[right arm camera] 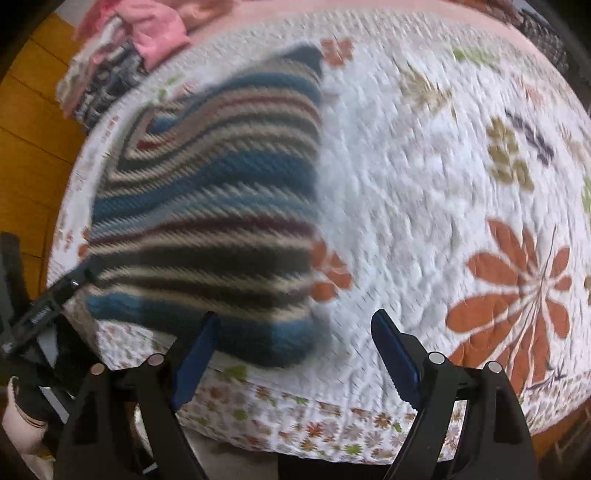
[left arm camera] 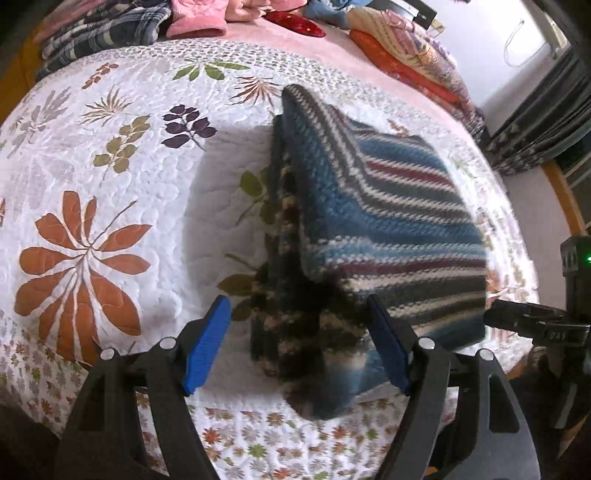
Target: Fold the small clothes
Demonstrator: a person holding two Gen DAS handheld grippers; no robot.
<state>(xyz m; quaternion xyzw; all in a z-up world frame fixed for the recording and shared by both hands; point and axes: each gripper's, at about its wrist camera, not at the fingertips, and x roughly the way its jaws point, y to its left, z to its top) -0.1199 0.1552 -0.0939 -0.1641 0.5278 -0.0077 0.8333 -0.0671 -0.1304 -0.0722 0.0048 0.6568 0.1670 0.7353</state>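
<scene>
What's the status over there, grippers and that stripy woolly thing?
Left gripper open, right gripper open, neither gripping. Blue, white and maroon striped knitted garment lies folded on floral quilted bedspread. Nothing in the way.

Bed (left arm camera: 332,33) under a white floral quilt (left arm camera: 110,166); folded striped knit sweater (left arm camera: 388,206) lying on quilt, piled clothes (left arm camera: 110,26) along far edge.

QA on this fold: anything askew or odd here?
Mostly tidy. The striped knit is folded on the quilt, but a dark layer sticks out beneath its near-left edge, so edges aren't aligned. Both grippers open, holding nothing.
</scene>
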